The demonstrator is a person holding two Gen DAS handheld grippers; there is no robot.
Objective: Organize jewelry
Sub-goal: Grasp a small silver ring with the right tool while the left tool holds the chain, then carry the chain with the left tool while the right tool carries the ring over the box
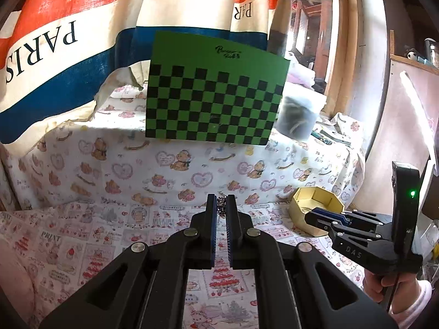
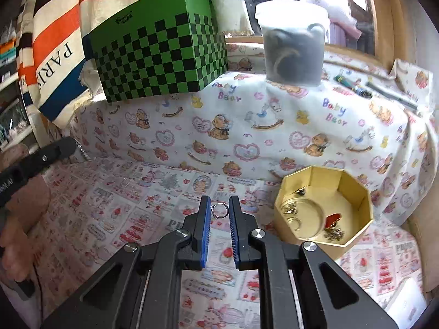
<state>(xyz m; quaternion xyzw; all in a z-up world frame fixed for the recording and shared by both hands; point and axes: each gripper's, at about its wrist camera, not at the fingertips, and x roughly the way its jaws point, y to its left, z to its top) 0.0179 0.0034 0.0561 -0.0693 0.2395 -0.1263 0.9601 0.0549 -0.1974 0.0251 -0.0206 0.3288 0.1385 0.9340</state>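
The left gripper [image 1: 222,201] is closed down tight on a small dark beaded piece of jewelry [image 1: 221,205], which shows as a cluster of tiny beads wedged between the blue-padded fingertips and lifted clear of the printed cloth [image 1: 82,246] below. The right gripper [image 2: 219,205] is drawn in narrow on a thin silver ring [image 2: 219,210], a small hoop with what looks like a tiny charm on its left side, pinched between the fingertips above the same cloth. Just right of that gripper sits a gold octagonal box [image 2: 356,189], open at the top, resting on the cloth near the foot of a raised ledge draped in a teddy-bear fabric [image 2: 274,126]. Inside the box I can make out a red piece [image 2: 333,219], some small gold-toned pieces toward its left wall and a tangle of dark metal bits at the near edge. From the left wrist view the right gripper reaches in from the right, with its tips in front of the box's near wall. Up on the ledge, far back, a green checkered box [image 1: 216,87] stands at the left and a frosted plastic tub [image 2: 293,46] with something dark inside stands to its right. A striped bag printed PARIS [image 1: 55,44] hangs behind them. A few pens [image 2: 354,87] lie on the ledge at the far right.
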